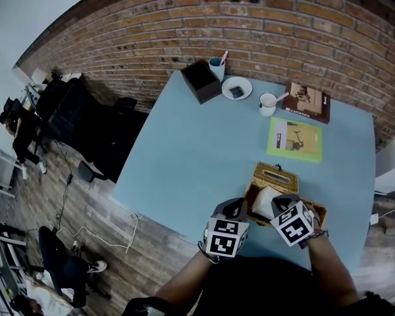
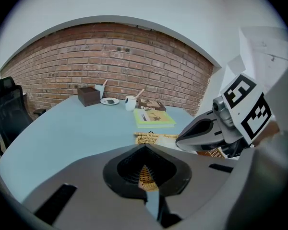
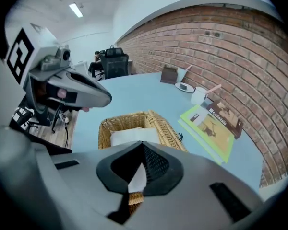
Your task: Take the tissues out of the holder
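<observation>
Now right claw (image 3: 134,180) pinches tissue (image 3: 128,137) edge: may tear or slip free. Left claw (image 2: 145,177) seemingly clamps basket (image 1: 276,176) rim, lower right; weak hold lets basket lift off counter (image 1: 184,157).

Bare table (image 1: 184,151) left of wicker holder (image 1: 274,176); book (image 1: 294,139) beyond.

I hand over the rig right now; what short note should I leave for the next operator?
Left gripper: shut on the rim of the wicker holder.
Right gripper: shut on a tissue, over the holder.
Holder on the blue table, lid open, tissue stack inside.
Done: one tissue gripped.
Left: lift it out, then the rest.
</observation>
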